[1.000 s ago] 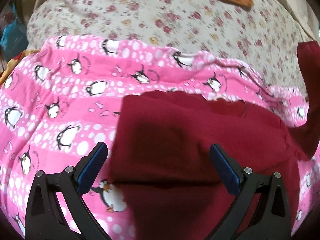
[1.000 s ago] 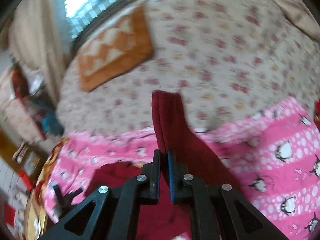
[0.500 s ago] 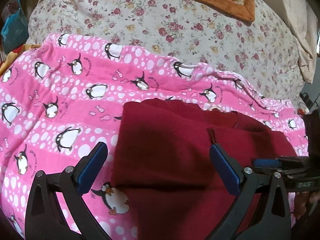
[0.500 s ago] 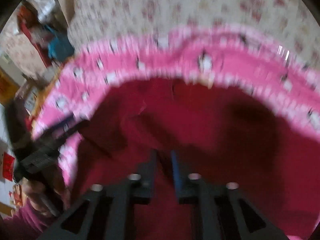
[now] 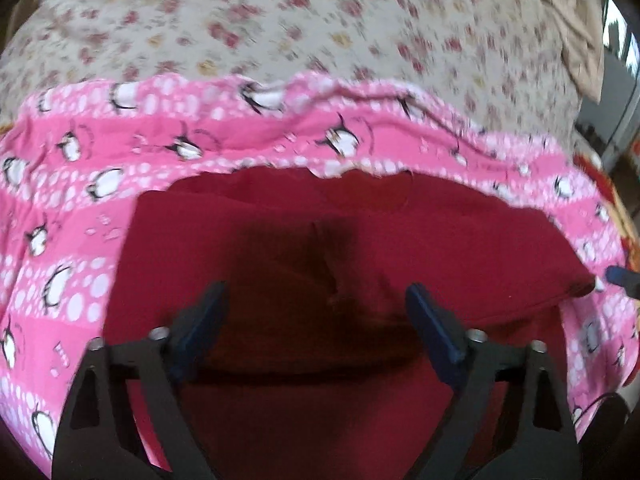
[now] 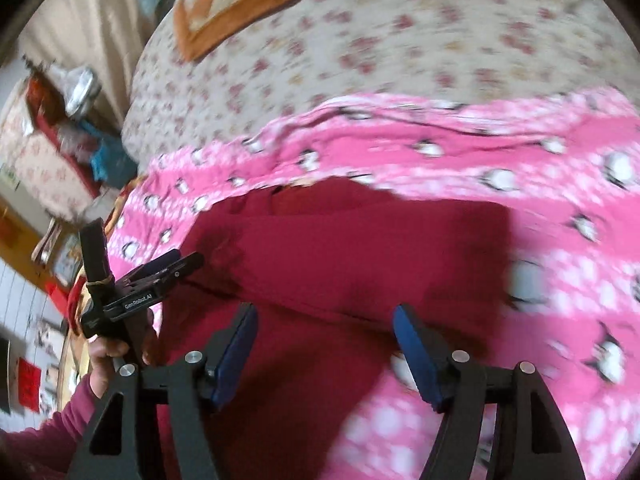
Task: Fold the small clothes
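I see the dark red garment (image 5: 360, 248) lying flat on the pink penguin blanket (image 5: 80, 168), its long axis running away from my claws, neckline at the far end. My left gripper (image 5: 316, 320) is closing above it, jaws apart, empty; my right gripper (image 6: 324, 344) is opening over its right edge, holding nothing.

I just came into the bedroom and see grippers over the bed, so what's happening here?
A person is folding a dark red garment spread on a pink penguin-print blanket over a floral bedspread. The right gripper has nothing between its jaws and is opening above the garment's edge. The left gripper hovers over the garment's middle, jaws closing but gripping nothing yet. One sleeve already lies folded across the body.
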`<action>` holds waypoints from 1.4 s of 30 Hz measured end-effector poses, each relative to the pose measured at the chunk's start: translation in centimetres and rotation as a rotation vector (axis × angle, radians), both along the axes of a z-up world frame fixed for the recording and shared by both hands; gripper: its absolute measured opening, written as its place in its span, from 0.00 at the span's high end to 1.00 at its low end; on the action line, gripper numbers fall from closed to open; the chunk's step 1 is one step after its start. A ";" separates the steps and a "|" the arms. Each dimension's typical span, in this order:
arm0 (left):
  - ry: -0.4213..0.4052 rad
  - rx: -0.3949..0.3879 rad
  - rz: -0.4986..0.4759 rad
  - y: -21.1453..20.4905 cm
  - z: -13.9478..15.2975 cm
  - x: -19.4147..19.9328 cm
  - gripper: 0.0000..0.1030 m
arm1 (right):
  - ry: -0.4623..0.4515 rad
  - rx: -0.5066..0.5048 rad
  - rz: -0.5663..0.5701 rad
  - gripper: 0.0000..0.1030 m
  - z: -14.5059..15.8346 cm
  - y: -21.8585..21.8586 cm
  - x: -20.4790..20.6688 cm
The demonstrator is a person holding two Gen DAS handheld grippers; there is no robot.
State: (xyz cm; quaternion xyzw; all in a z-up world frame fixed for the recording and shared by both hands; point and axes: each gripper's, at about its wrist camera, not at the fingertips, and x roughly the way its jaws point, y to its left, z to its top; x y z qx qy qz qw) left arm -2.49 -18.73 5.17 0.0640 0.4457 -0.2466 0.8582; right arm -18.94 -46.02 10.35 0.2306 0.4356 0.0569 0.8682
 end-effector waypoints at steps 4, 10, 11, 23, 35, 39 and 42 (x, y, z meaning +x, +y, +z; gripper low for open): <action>0.065 0.050 -0.012 -2.7 -1.3 0.8 0.70 | 0.002 0.026 -0.070 0.34 -0.2 -2.9 -2.2; -0.009 -0.019 -0.011 -1.6 3.1 0.4 0.91 | -0.016 0.034 -0.105 0.34 -0.2 -4.7 -3.9; -0.024 -0.038 -0.008 -0.9 4.0 0.4 0.92 | -0.018 0.034 -0.107 0.34 -0.2 -4.7 -3.9; 0.020 0.034 0.215 6.8 1.9 2.8 0.95 | 0.015 0.064 -0.137 0.27 -2.2 -4.1 -0.2; 0.079 -0.066 0.131 5.0 1.9 1.1 0.58 | 0.078 0.102 -0.159 0.26 -4.6 -3.7 2.3; 0.059 -0.003 0.128 3.1 0.5 0.9 0.45 | 0.085 0.141 -0.172 0.26 -5.2 -4.2 1.7; 0.081 0.126 0.122 1.2 -1.5 1.1 0.46 | 0.085 0.157 -0.181 0.26 -5.2 -4.5 1.4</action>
